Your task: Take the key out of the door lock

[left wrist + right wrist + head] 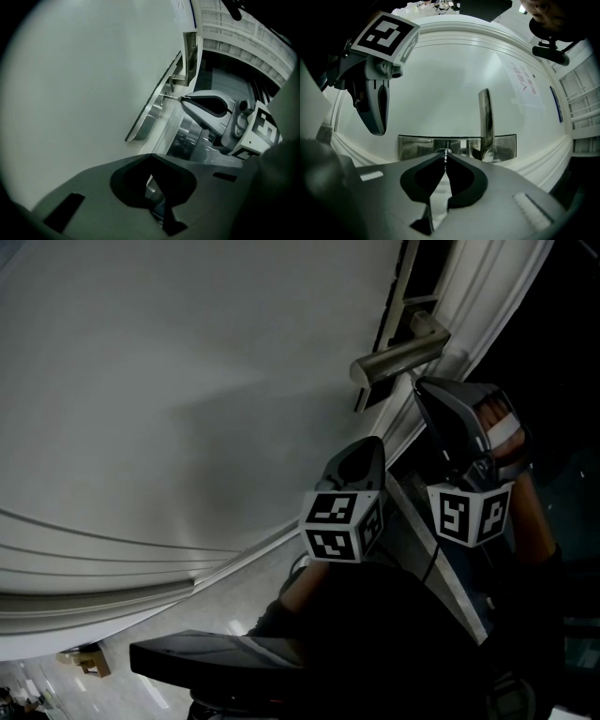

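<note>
Currently held: key (445, 163), thin and toothed, seen edge-on between the jaws of our right gripper (446, 155), which are closed on it at the very tips.

Location: seated in the lock on the steel plate (415, 146) of the white door (187, 381), just beside the lever handle (485, 122).

Left gripper (150, 157): jaws together, nothing between them. It hangs near the door, apart from plate and key, idle.

Step, as we judge it: grip made, withdrawal not yet done.

Risks, as we judge them:
- Slip. Only the tips bear on thin metal, so a quick pull could leave the key in the lock.
- Binding. If the key sits turned off its removal position, or we pull at an angle to the cylinder, it may jam or bend.
- Drop. Once free, so slight a hold could let it twist out and fall.
- Snag. Our right gripper works close to the handle, and drifting sideways could knock it.
</note>
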Motion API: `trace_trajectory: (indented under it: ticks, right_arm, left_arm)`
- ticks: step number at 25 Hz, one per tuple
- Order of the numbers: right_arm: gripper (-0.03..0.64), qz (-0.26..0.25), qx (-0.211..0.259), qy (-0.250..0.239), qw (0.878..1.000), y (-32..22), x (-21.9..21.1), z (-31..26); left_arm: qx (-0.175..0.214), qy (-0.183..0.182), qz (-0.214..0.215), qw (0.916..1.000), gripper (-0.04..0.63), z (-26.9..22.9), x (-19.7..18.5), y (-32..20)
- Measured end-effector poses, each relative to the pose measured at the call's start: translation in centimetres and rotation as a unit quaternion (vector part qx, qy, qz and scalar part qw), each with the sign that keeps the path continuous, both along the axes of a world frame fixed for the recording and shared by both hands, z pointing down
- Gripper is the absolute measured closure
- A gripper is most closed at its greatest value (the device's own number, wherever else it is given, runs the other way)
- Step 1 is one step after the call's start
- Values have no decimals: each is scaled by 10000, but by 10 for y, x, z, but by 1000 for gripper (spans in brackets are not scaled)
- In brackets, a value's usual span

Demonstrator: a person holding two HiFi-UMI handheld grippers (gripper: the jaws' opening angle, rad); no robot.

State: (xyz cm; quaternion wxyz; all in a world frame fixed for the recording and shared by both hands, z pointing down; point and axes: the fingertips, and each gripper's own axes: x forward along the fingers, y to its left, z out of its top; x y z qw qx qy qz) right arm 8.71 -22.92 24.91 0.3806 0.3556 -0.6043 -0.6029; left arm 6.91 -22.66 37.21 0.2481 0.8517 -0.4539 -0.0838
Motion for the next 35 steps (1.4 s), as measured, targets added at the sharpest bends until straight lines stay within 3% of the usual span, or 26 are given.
trace_trajectory:
  ticks: [35]
  right_arm:
    - [604, -98, 18, -41, 9999, 1, 1, 1]
  left_arm:
    - [-97, 30, 12, 9999, 595, 7, 1, -5]
